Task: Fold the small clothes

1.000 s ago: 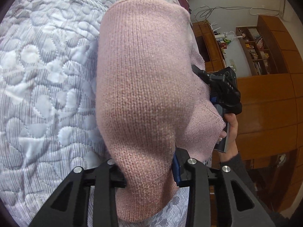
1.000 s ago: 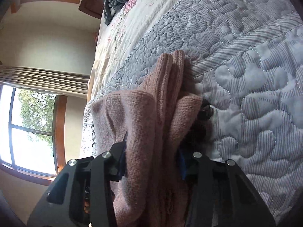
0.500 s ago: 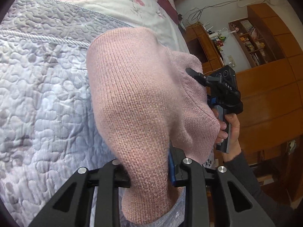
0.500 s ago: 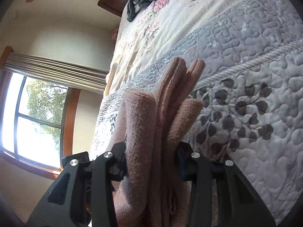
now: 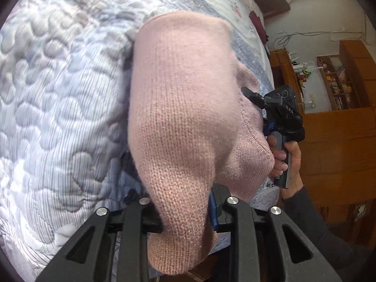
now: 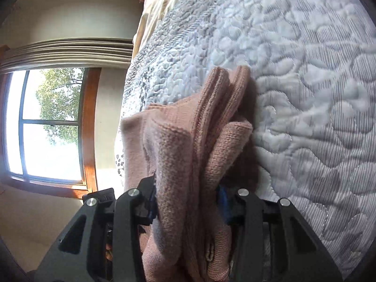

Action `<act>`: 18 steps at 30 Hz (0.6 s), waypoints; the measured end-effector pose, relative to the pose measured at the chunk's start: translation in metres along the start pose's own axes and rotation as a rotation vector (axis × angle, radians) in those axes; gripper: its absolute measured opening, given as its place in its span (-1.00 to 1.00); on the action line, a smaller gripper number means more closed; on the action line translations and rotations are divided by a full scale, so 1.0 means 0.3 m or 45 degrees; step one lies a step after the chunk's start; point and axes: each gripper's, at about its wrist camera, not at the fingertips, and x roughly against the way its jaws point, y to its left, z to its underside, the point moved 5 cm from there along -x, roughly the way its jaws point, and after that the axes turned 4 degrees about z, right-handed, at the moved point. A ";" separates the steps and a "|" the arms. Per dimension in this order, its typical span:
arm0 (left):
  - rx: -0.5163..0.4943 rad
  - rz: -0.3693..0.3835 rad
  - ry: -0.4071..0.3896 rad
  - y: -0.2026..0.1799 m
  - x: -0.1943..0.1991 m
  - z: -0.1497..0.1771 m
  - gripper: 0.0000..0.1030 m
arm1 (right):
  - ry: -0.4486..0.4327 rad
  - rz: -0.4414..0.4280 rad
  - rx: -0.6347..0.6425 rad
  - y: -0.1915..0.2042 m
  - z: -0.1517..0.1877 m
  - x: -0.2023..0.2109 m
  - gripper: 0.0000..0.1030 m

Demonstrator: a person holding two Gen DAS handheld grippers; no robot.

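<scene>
- The left gripper point(image 5: 185, 213) has its fingers pinching a thick fold of the pink knit garment point(image 5: 183, 108), which is held just above the quilted bed cover point(image 5: 58, 98).
- The right gripper point(image 6: 188, 202) has its fingers clamped on bunched layers of the same garment point(image 6: 206, 141).
- A hand point(image 5: 286, 155) in a dark sleeve point(image 5: 312, 230) grips the right tool at the bed's right edge.
- Bare quilt spreads left and far.

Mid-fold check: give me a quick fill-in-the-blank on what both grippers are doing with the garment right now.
1. Both grippers are shut on the same pink knit ____.
2. The left gripper and right gripper hold it over a quilted ____.
3. In the left wrist view, the hand on the other gripper wears a dark ____.

Missing words: sweater; bedspread; sleeve
</scene>
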 end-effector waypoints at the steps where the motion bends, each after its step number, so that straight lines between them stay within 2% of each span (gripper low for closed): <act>1: 0.019 -0.004 0.004 0.021 -0.027 0.006 -0.27 | 0.006 0.028 -0.016 -0.027 0.004 -0.005 -0.17; 3: 0.037 -0.024 -0.017 0.034 -0.043 0.005 -0.06 | 0.001 0.090 -0.019 -0.028 0.006 0.015 0.04; 4: 0.031 -0.042 -0.034 0.026 -0.028 0.002 -0.02 | -0.031 0.159 0.009 -0.009 0.008 0.049 0.09; 5: 0.016 -0.097 -0.067 0.006 -0.003 -0.001 0.01 | -0.077 0.216 0.049 0.023 0.011 0.093 0.18; 6: -0.014 -0.193 -0.120 -0.018 0.036 -0.003 0.07 | -0.126 0.239 0.093 0.057 0.021 0.134 0.26; 7: -0.070 -0.267 -0.199 -0.052 0.088 0.000 0.07 | -0.170 0.250 0.141 0.098 0.034 0.174 0.28; 8: -0.138 -0.295 -0.273 -0.096 0.136 0.011 0.08 | -0.192 0.260 0.184 0.130 0.048 0.199 0.29; 10: -0.247 -0.220 -0.322 -0.188 0.176 0.038 0.05 | -0.173 0.303 0.227 0.139 0.074 0.199 0.25; 11: -0.279 -0.156 -0.308 -0.227 0.166 0.053 0.04 | -0.148 0.325 0.237 0.135 0.084 0.177 -0.09; 12: -0.305 -0.094 -0.269 -0.259 0.134 0.066 0.04 | -0.117 0.368 0.248 0.113 0.099 0.153 -0.83; 13: -0.325 -0.053 -0.215 -0.264 0.092 0.078 0.04 | -0.117 0.400 0.273 0.116 0.106 0.137 -0.83; 14: -0.333 -0.053 -0.169 -0.251 0.044 0.081 0.03 | -0.143 0.372 0.295 0.132 0.110 0.137 -0.85; 16: -0.275 -0.091 -0.061 -0.189 -0.077 0.095 -0.06 | -0.218 0.212 0.331 0.178 0.116 0.161 -0.87; 17: -0.247 -0.097 -0.024 -0.166 -0.118 0.094 -0.06 | -0.256 0.176 0.336 0.188 0.107 0.171 -0.87; 18: -0.244 -0.108 -0.007 -0.160 -0.134 0.090 -0.06 | -0.265 0.242 0.315 0.163 0.089 0.159 -0.86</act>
